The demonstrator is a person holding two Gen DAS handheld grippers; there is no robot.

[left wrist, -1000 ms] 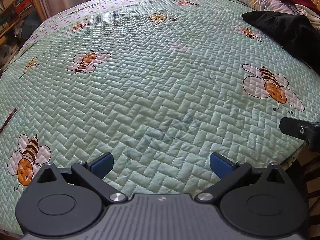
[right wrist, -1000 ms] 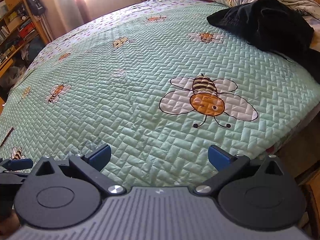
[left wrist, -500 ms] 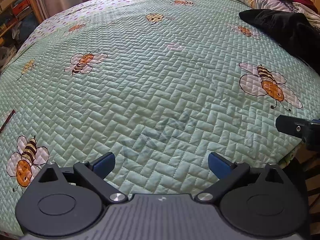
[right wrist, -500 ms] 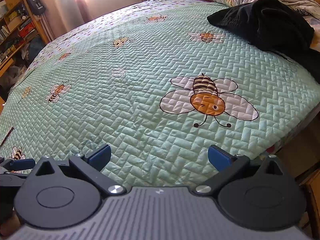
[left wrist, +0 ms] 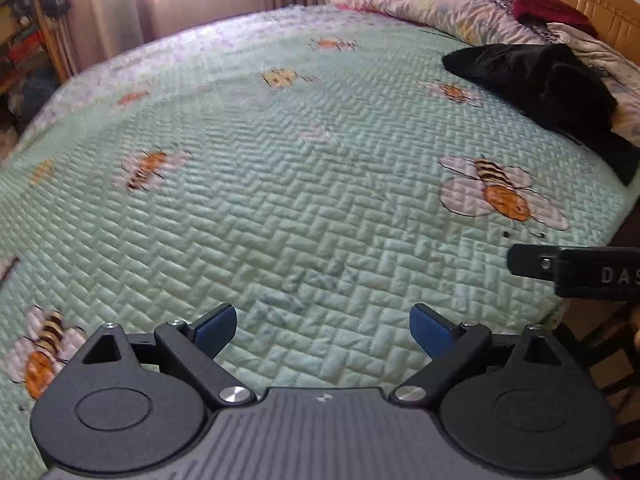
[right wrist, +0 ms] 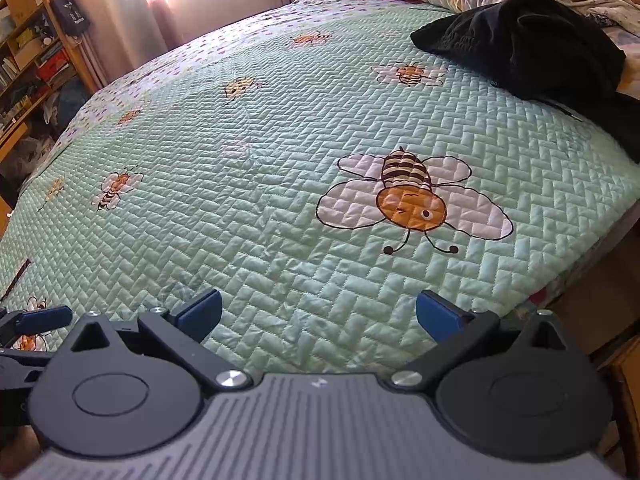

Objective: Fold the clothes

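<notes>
While both grippers hover empty over the bee quilt | left gripper jaws wide, just closing slightly | right gripper jaws wide | black garment bunched far right near pillows | risk: grabbing quilt instead.

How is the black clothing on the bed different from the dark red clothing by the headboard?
The black clothing is a big heap on the green bee quilt; the dark red clothing looks smaller and sits further back on the flowery bedding. One is black, one dark red. Both lie crumpled, unfolded.
</notes>
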